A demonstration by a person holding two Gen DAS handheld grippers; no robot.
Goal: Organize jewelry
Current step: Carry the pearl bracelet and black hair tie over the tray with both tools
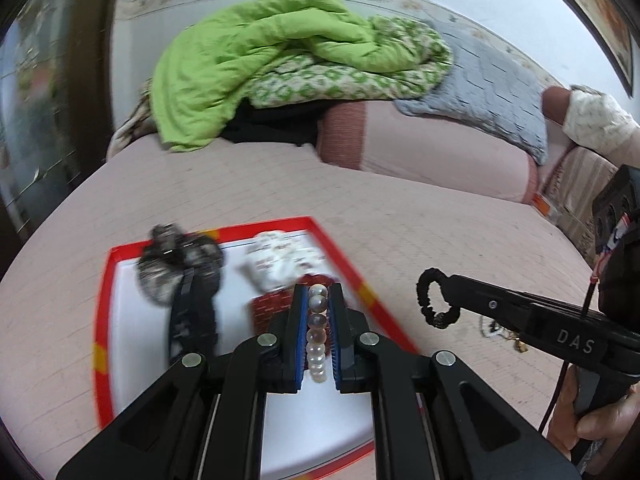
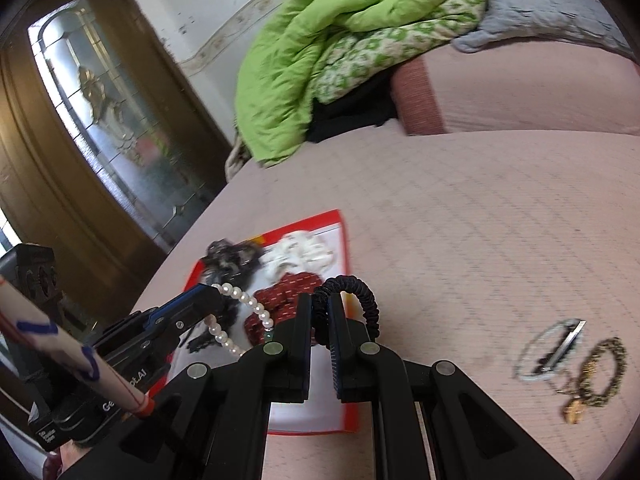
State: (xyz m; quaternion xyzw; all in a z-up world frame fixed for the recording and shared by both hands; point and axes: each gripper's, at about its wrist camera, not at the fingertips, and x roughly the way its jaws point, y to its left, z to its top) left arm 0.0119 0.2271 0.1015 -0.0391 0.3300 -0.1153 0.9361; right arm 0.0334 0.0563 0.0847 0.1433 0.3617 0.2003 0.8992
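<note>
Left hand-held gripper (image 1: 318, 328): I hold it closed narrowly on a pearl bracelet (image 1: 317, 332), whose beads run in a single file between the blue pads, above the red-rimmed tray (image 1: 105, 320). In the right wrist view the same bracelet hangs as a loose loop from the gripper tip, over the tray's near half.

Right hand-held gripper (image 2: 320, 312): I hold it closed on a black coiled hair tie (image 2: 360, 292), which arches out toward 2 o'clock from the jaws, at the tray's right edge.

Risks, as I judge them. The pearls are round and smooth; only part of the strand is pinched, so a jolt could let it slide out and drop outside the tray. The dangling loop could also snag on the items below. The elastic tie could spring out of the grasp. The two grippers are near each other, so their fingers could collide over the tray.

Container: the tray lies on the bed (image 1: 400, 220) and holds a dark fluffy scrunchie (image 1: 176, 268) at 10 o'clock, a white patterned scrunchie (image 1: 280, 260) at 12 o'clock, a red patterned one (image 2: 288, 292) just below it, and a black watch band (image 1: 192, 316) at the left.

Outside the tray, at 4 o'clock in the right wrist view: a hair clip (image 2: 560, 340) and a gold chain bracelet (image 2: 604, 368) on the bed.
</note>
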